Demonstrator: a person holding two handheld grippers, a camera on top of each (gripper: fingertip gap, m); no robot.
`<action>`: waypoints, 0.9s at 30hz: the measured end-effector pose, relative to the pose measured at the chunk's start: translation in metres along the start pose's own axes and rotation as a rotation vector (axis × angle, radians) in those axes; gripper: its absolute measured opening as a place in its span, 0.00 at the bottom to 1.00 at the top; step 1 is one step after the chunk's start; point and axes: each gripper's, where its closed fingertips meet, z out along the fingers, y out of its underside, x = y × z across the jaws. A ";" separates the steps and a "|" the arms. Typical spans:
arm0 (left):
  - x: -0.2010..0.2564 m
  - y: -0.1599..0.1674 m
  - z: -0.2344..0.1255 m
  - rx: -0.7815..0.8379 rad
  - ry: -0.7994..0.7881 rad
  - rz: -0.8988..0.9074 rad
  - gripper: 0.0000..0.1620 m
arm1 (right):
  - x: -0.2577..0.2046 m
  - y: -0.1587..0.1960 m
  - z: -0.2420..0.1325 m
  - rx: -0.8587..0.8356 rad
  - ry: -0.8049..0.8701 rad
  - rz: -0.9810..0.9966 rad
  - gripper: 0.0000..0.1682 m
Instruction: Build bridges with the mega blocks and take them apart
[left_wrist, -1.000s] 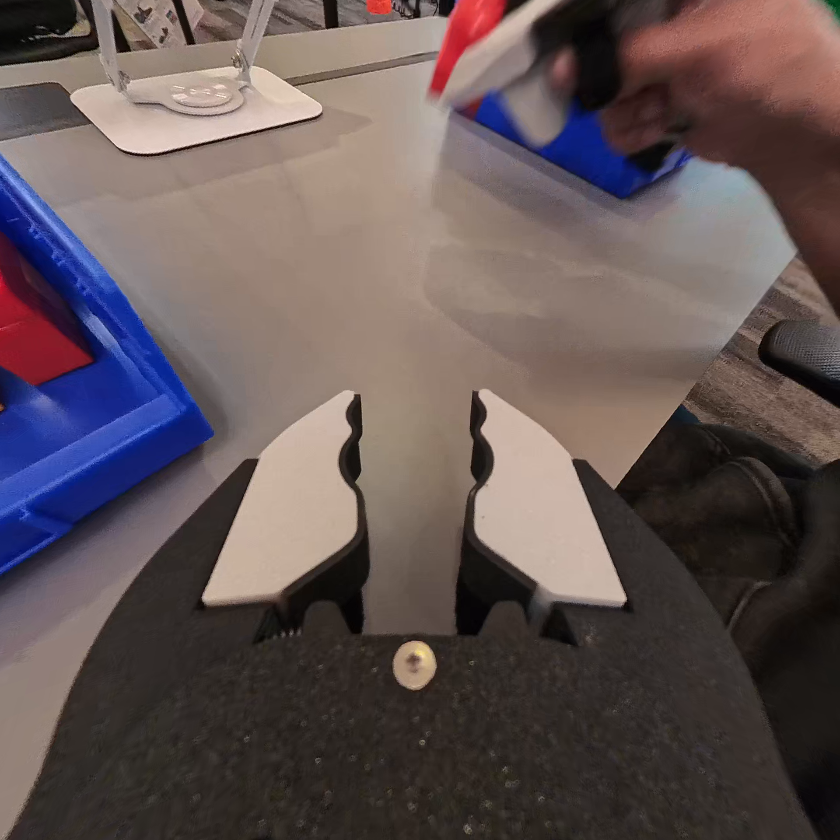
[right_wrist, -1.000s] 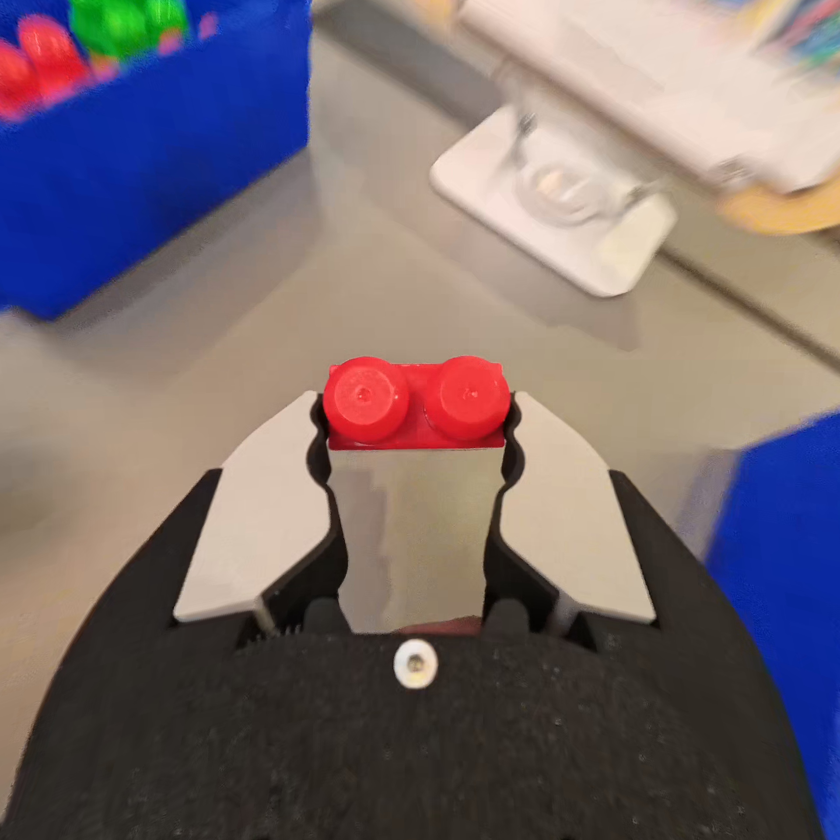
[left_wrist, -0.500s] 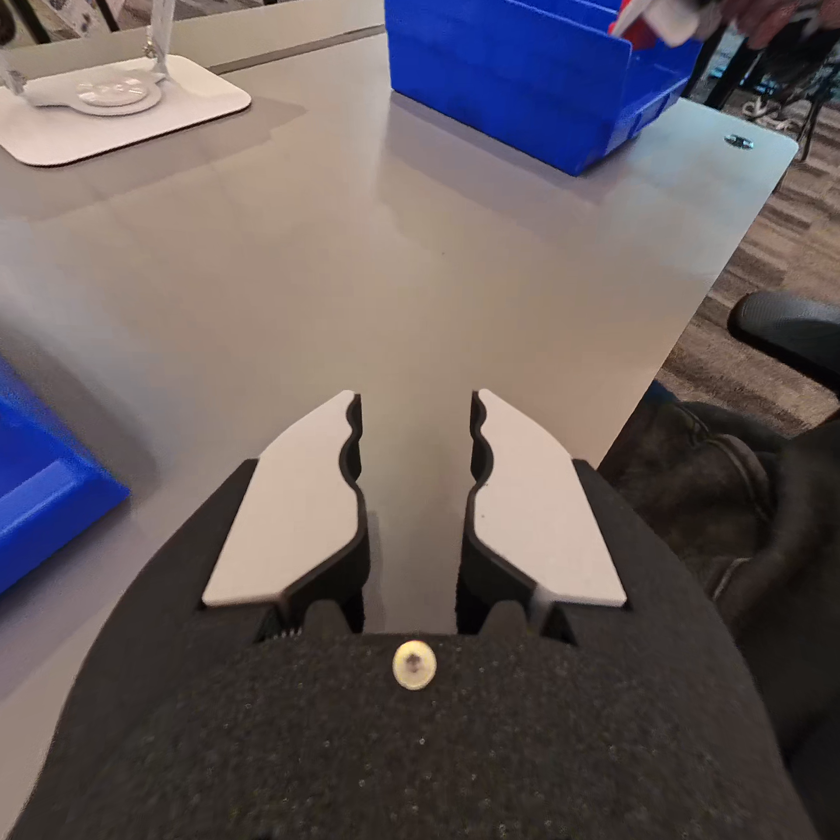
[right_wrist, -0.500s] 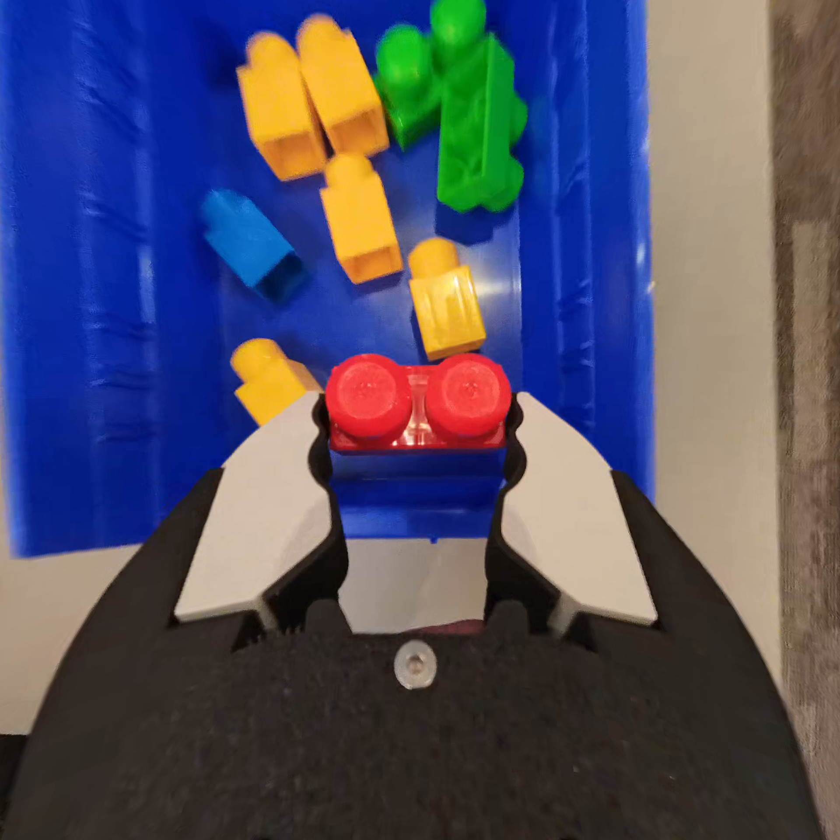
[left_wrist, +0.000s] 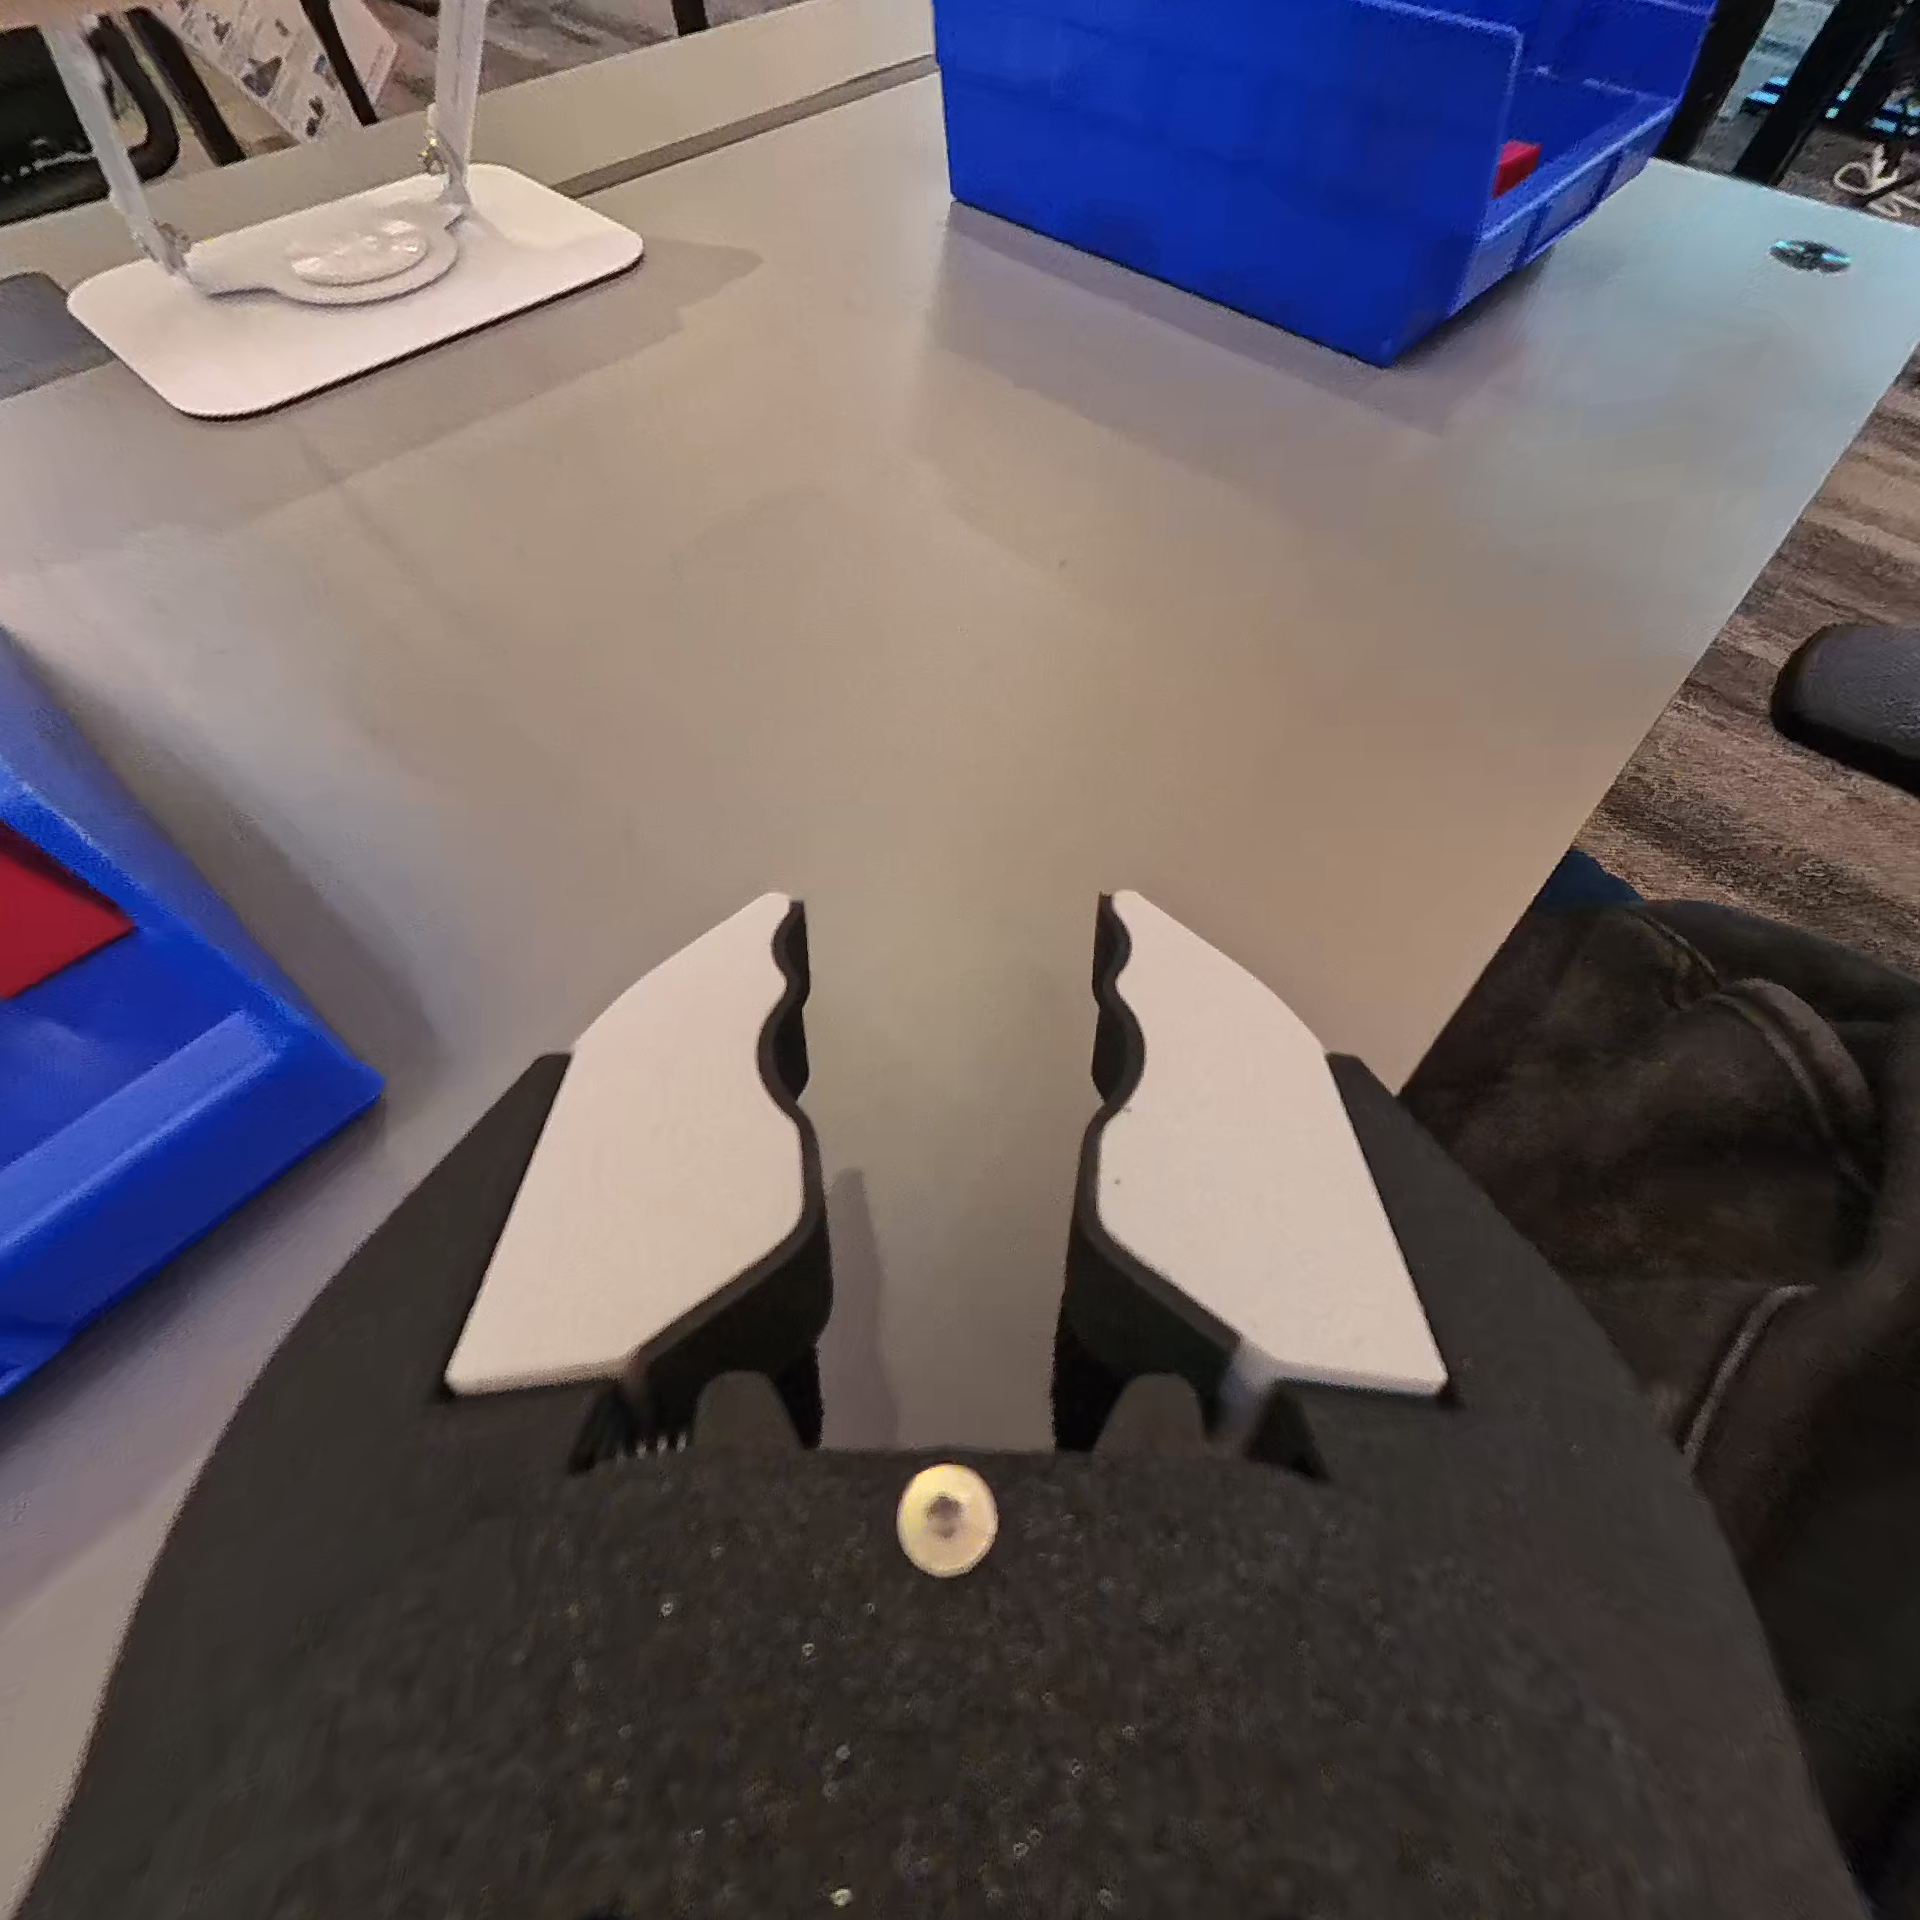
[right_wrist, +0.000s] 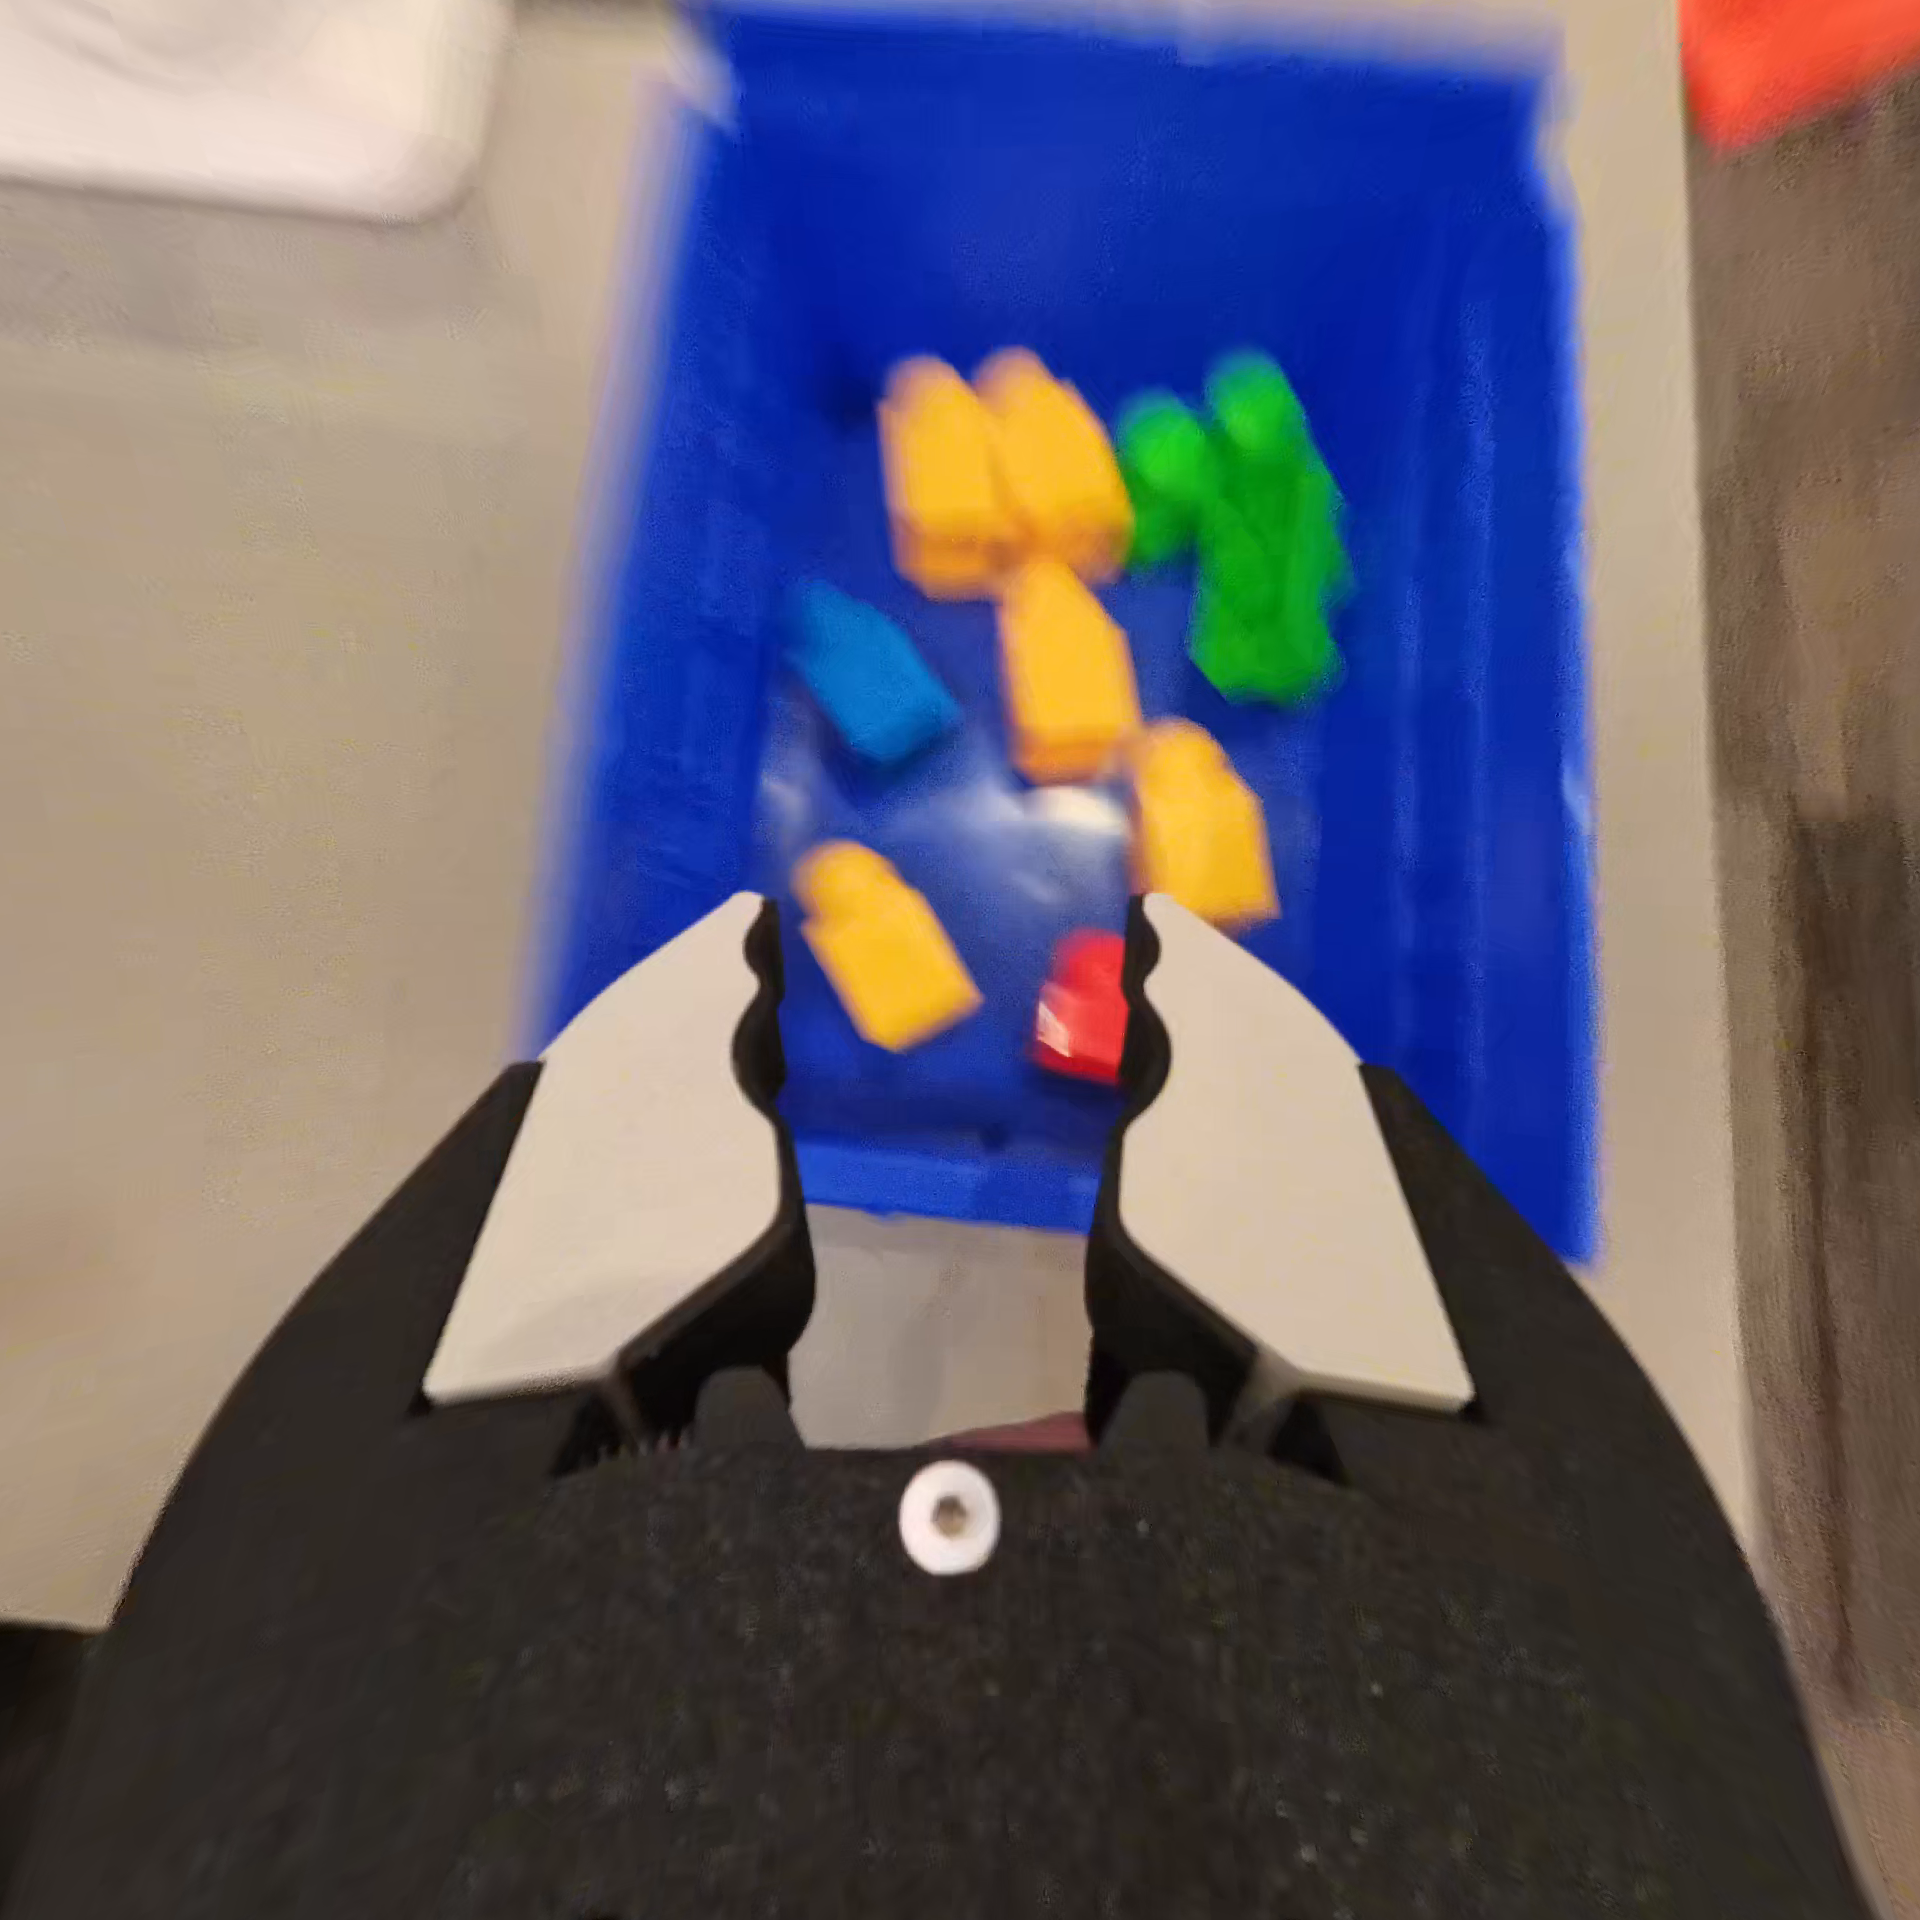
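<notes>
Landmark: the blue bin (right_wrist: 1455, 727) that your right gripper (right_wrist: 951, 920) hung above, on the grey surface (left_wrist: 831, 623).
Right jaws: you held them wide apart, with nothing between them.
Red block (right_wrist: 1081, 1003): it lay inside the bin near its closest wall, partly hidden behind your right-hand finger (right_wrist: 1247, 1143).
Other blocks: several yellow blocks (right_wrist: 1065, 665), a green block (right_wrist: 1257, 540) and a light blue block (right_wrist: 868, 675) lay farther in on the bin floor; the view was blurred.
Left gripper (left_wrist: 945, 914): you kept it over bare surface, well short of the bin (left_wrist: 1247, 156).
Left jaws: parted and empty.
Second blue bin (left_wrist: 156, 1091): it sat at the left edge of the left wrist view, far from the landmark bin, with something red (left_wrist: 42, 914) in it.
White stand base (left_wrist: 364, 281): left of the landmark bin, at the far side.
</notes>
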 end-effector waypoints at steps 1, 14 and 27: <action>-0.001 0.001 0.000 -0.002 -0.004 -0.010 0.32 | -0.038 -0.018 -0.014 0.129 -0.100 -0.057 0.37; -0.143 -0.017 -0.077 0.034 -0.572 -0.219 0.30 | -0.302 0.068 -0.016 0.482 -0.719 -0.233 0.33; -0.254 0.041 -0.007 -0.527 -0.525 -0.528 0.37 | -0.295 0.063 -0.020 0.484 -0.768 -0.249 0.32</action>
